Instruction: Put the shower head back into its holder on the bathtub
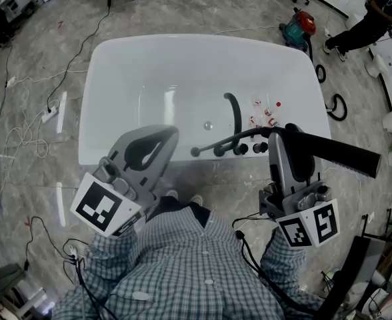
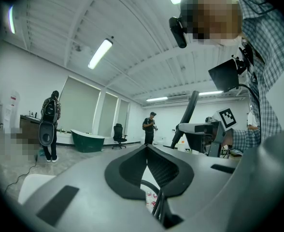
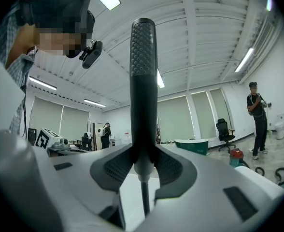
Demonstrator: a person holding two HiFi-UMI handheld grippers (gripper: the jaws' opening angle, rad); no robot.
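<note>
Marble floor surrounds a white bathtub (image 1: 116, 79), which lies at 12 o'clock from the person. Right gripper (image 1: 291, 142): jaws clenched on the black shower head (image 1: 346, 155), whose body points toward 4 o'clock in the head view, over the tub's 5 o'clock corner. Left gripper (image 1: 169, 135): jaws pressed together, nothing between them. Black fittings (image 1: 249, 149) on the near rim probably include the holder.

Marble floor (image 1: 203, 9): white bathtub (image 1: 183, 45), vacuum cleaner (image 1: 299, 27), cables (image 1: 23, 122)
</note>
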